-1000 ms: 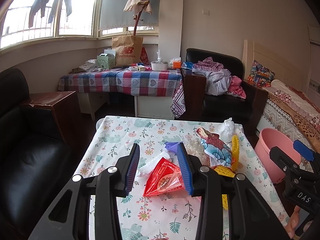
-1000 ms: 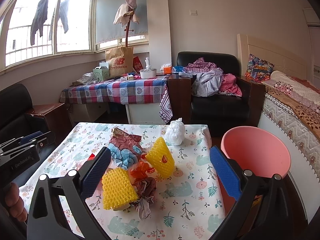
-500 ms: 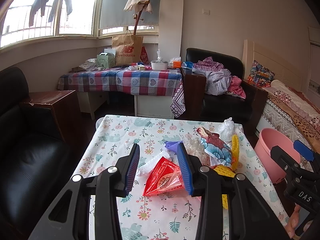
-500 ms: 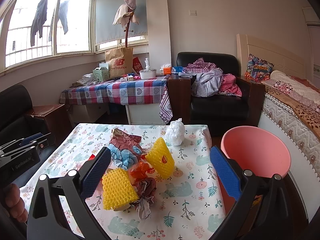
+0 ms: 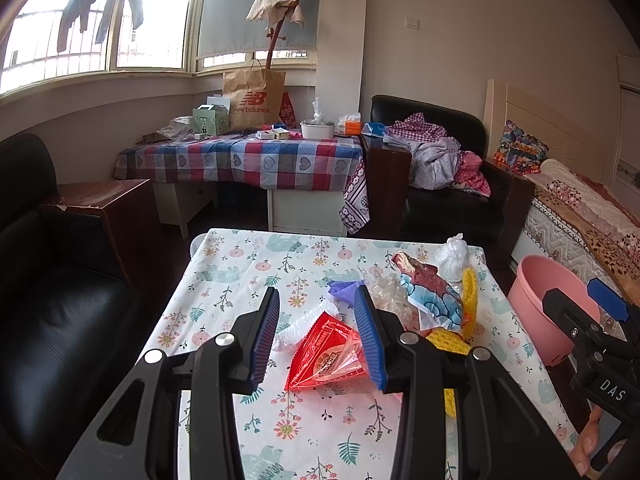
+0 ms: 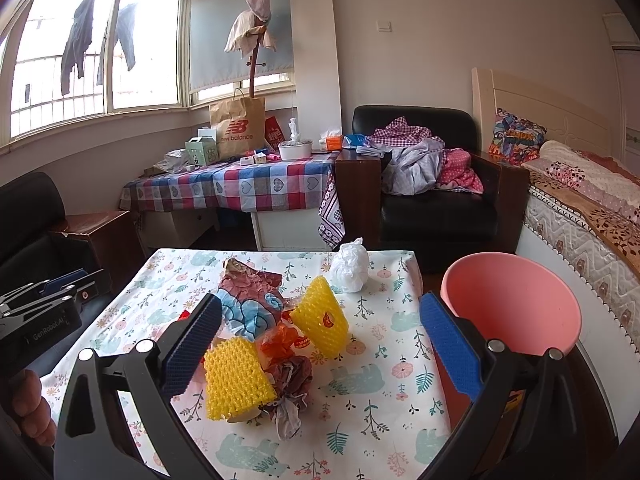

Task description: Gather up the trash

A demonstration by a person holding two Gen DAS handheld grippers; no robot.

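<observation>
The floral-print tablecloth table (image 6: 372, 396) holds scattered trash: a red triangular plastic wrapper (image 5: 326, 356) between my released left gripper (image 5: 318, 332), yellow foam nets (image 6: 236, 378) (two) before my wide-open right gripper (image 6: 320, 348); the round pink plastic bin (image 6: 516, 300) stands just beside the right edge

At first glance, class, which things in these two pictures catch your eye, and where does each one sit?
Two bright yellow foam nets lie in the litter on the floral table, one near the right gripper, one further back. A red wrapper lies between the open fingers of the left gripper. A pink bucket stands beside the table, towards the bed.
</observation>
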